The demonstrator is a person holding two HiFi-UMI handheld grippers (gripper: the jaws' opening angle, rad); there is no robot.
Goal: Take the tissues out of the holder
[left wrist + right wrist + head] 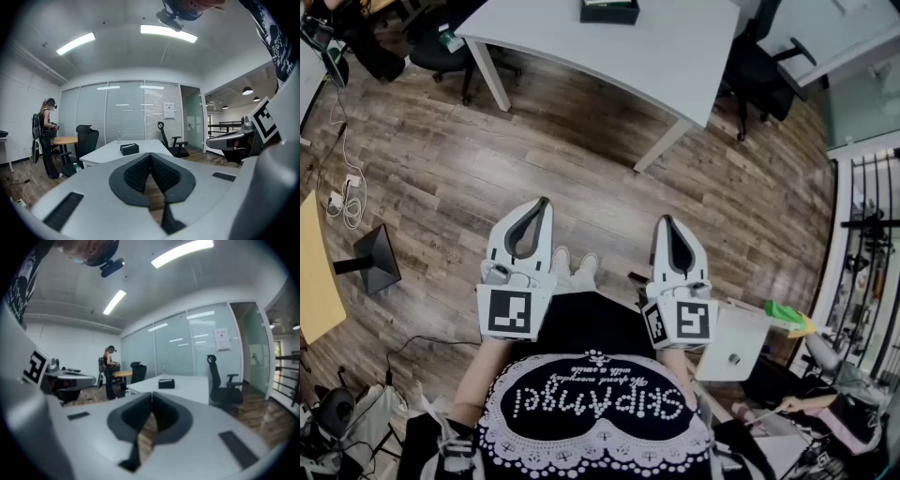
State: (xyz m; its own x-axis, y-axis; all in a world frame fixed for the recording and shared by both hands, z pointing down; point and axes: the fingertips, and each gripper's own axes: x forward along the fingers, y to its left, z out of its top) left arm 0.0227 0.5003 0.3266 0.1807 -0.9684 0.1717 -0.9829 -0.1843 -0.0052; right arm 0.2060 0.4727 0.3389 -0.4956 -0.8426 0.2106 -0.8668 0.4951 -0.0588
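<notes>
Head view: the left gripper [543, 201] and the right gripper [664, 219] sit side by side at mid-frame over the wood floor [581, 159]. Both point toward the top of the frame, and each has its jaws closed to a tip with nothing between them. The black holder [609, 10] stands on the white table [675, 56] at the top edge, well apart from both grippers.

Left gripper view: the jaws meet at their tips at lower centre and are empty. The holder [129, 149] shows just above them in the frame, far off on the table [108, 152]. A black chair [173, 140] stands right of the table, and a person [46, 136] stands at far left.

Right gripper view: the jaws are likewise pressed together and hold nothing. The holder [166, 383] sits on the table [192, 386], just above and right of the tips in the frame.
</notes>
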